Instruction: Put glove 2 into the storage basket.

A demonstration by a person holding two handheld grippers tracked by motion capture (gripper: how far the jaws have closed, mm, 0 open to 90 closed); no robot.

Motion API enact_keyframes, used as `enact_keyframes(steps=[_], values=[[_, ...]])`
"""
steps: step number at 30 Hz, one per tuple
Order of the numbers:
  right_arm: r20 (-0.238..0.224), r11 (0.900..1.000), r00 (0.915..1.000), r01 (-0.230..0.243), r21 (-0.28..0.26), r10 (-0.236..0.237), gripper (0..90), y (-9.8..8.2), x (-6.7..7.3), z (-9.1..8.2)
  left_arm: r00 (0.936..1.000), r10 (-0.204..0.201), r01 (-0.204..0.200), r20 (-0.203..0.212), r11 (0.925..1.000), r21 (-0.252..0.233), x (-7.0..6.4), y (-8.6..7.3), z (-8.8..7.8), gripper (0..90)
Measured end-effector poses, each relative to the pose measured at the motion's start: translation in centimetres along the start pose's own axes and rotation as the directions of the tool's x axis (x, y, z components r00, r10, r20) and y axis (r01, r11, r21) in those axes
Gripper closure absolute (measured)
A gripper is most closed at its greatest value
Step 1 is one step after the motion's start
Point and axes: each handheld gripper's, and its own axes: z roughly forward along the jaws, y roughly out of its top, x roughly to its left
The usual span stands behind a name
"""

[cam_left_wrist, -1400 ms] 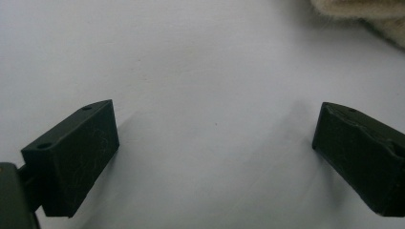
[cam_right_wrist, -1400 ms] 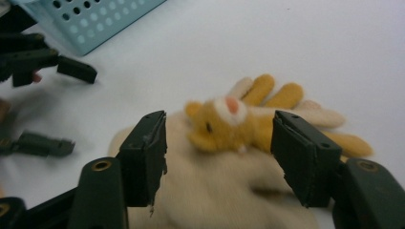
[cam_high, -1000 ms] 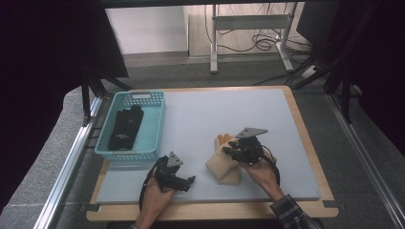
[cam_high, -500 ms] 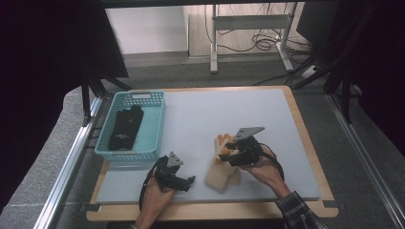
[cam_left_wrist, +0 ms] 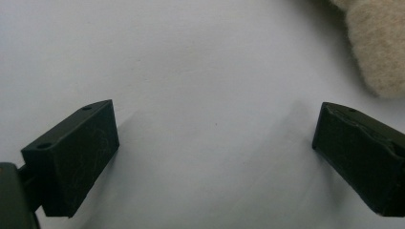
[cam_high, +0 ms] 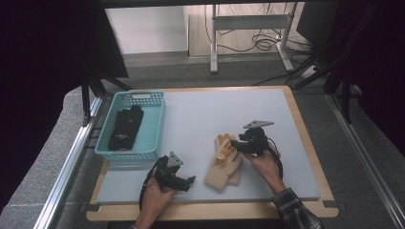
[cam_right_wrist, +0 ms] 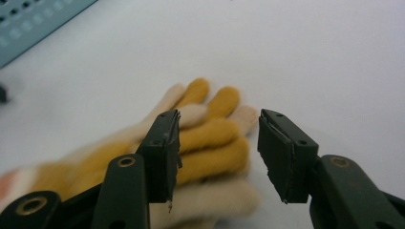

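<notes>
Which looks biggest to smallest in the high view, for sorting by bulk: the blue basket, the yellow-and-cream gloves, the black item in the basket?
1. blue basket
2. yellow-and-cream gloves
3. black item; it looks close to the gloves, so that order is unsure.

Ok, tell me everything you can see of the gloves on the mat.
The gloves are a stacked pair of cream knit work gloves with a yellow-orange coating on palm and fingers. They lie flat on the grey mat, cuffs toward the person, fingertips pointing away. The right gripper sits at the fingers; in the right gripper view its jaws stand apart over them, gripping nothing. The cream cuff edge looks fuzzy in the left gripper view.
</notes>
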Motion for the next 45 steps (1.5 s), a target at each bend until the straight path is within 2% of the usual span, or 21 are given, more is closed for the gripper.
enact_keyframes(steps=[3, 6, 8, 11, 15, 17, 20, 22, 25, 28, 31, 33, 37, 39, 41, 43, 45], values=[[-0.007, 0.999, 0.9993, -0.038, 0.022, 0.038, 52.3, 0.1, -0.7, 1.6, 1.0, 0.0, 0.0, 0.0, 1.0, 0.0, 0.0, 0.0, 0.0, 2.1], [-0.013, 0.997, 0.9993, -0.034, 0.068, 0.035, 74.5, -0.4, -0.8, 2.9, 1.0, 0.0, 0.0, 0.0, 1.0, -0.001, 0.0, 0.0, 0.0, 2.1], [-0.011, 0.999, 0.9999, -0.006, 0.047, 0.007, 82.9, -0.6, -0.5, 2.7, 1.0, 0.0, 0.0, 0.0, 1.0, -0.001, 0.0, 0.0, 0.0, 2.1], [0.013, 0.999, 0.999, 0.043, 0.015, -0.044, 85.1, -0.2, 0.1, 1.4, 1.0, -0.001, 0.001, 0.0, 1.0, 0.0, 0.0, 0.0, 0.0, 2.1], [0.01, 0.997, 0.9978, 0.065, -0.052, -0.065, 85.4, 1.5, 0.6, -0.3, 1.0, 0.0, 0.0, 0.0, 1.0, 0.0, 0.0, 0.0, 0.0, 2.1], [0.01, 0.995, 0.9964, 0.084, -0.061, -0.084, 85.4, 2.4, 0.7, -0.3, 1.0, -0.002, 0.002, 0.0, 1.0, -0.001, 0.0, 0.0, 0.0, 2.1], [0.007, 0.992, 0.994, 0.11, -0.055, -0.109, 85.2, 3.5, 0.8, 0.9, 1.0, 0.002, -0.002, 0.0, 1.0, 0.002, 0.0, 0.0, 0.0, 2.1], [-0.004, 0.992, 0.9929, 0.118, -0.036, -0.119, 82.7, 3.7, 0.7, 2.5, 1.0, 0.002, -0.002, -0.001, 1.0, 0.002, 0.0, 0.0, 0.0, 2.1], [0.023, 0.993, 0.9923, 0.122, 0.003, -0.122, 73.7, 3.4, 0.5, 4.1, 1.0, 0.0, 0.0, 0.0, 1.0, 0.0, 0.0, 0.0, 0.0, 2.1], [-0.002, 0.996, 0.9957, 0.092, -0.019, -0.092, 67.8, 3.0, 0.6, 3.0, 1.0, 0.002, -0.002, -0.001, 1.0, 0.002, 0.0, 0.0, 0.0, 2.1], [-0.012, 0.996, 0.9959, 0.089, -0.032, -0.089, 63.5, 2.7, 1.3, 0.8, 1.0, 0.0, 0.0, -0.001, 1.0, 0.001, 0.0, 0.0, 0.0, 2.1], [-0.037, 0.997, 0.9968, 0.069, -0.03, -0.07, 60.2, 2.5, 2.0, -0.6, 1.0, 0.003, -0.003, -0.001, 1.0, 0.001, 0.0, 0.0, 0.0, 2.1], [-0.069, 0.997, 0.995, 0.071, -0.017, -0.072, 52.7, 1.7, 4.0, -2.5, 1.0, 0.001, -0.001, -0.001, 1.0, -0.001, 0.0, 0.0, 0.0, 2.1], [-0.081, 0.997, 0.994, 0.074, 0.001, -0.074, 47.9, 1.2, 5.3, -2.9, 1.0, 0.003, -0.003, -0.001, 1.0, 0.0, 0.0, 0.0, 0.0, 2.1], [-0.072, 0.998, 0.9954, 0.065, 0.008, -0.064, 44.3, 0.7, 6.1, -2.8, 1.0, 0.001, -0.001, -0.002, 1.0, -0.001, 0.0, 0.0, 0.0, 2.1], [-0.086, 0.999, 0.9955, 0.043, 0.019, -0.041, 41.3, 0.2, 6.8, -2.2, 1.0, 0.0, 0.0, -0.001, 1.0, 0.0, 0.0, 0.0, 0.0, 2.1], [-0.077, 0.999, 0.9966, 0.032, 0.04, -0.029, 39.3, -0.4, 7.4, -1.3, 1.0, 0.001, -0.001, -0.001, 1.0, 0.0, 0.0, 0.0, 0.0, 2.1]])
